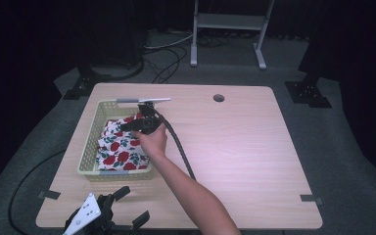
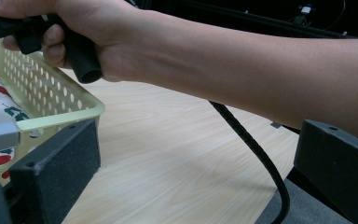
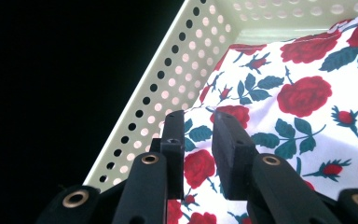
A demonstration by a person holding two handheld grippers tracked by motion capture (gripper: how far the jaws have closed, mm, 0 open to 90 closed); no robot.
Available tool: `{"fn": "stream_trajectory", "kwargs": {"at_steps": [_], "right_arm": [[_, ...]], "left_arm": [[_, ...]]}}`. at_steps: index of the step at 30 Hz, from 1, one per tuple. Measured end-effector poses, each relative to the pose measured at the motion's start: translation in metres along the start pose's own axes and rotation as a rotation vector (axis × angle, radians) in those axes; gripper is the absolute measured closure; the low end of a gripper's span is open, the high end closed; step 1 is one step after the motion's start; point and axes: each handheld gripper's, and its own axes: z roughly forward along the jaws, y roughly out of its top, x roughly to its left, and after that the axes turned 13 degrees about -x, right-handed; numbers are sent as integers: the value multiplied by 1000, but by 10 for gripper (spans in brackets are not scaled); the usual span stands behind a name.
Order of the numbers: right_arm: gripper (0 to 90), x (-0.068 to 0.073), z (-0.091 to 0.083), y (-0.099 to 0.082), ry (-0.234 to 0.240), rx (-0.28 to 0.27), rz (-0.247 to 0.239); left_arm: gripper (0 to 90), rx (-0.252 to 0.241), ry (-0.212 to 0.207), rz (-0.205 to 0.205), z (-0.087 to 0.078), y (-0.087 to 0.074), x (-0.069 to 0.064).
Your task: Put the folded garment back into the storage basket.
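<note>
Rose cloth (image 1: 120,147), white with red flowers and green leaves, lies inside a pale yellow basket (image 1: 89,152) on the left part of the wooden table (image 1: 245,147). From the high view, a hand (image 1: 152,139) holds the right gripper (image 1: 139,122) over the far end of the basket, and a black cable (image 1: 181,147) runs back across the table. The right gripper view looks up close: its two jaws sit a little apart over the cloth, near the basket's holed wall, with nothing pinched. The left gripper (image 1: 127,205) rests at the near table edge, jaws spread wide. Its own view shows the basket corner (image 2: 79,109) and the person's forearm (image 2: 261,70) from low down.
</note>
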Motion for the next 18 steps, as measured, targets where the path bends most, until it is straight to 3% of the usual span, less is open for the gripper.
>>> {"fn": "stream_trajectory", "kwargs": {"at_steps": [18], "right_arm": [[620, 2, -22, 0, 32, -19, -47]], "left_arm": [[0, 10, -6, 25, 2, -1, -4]]}}
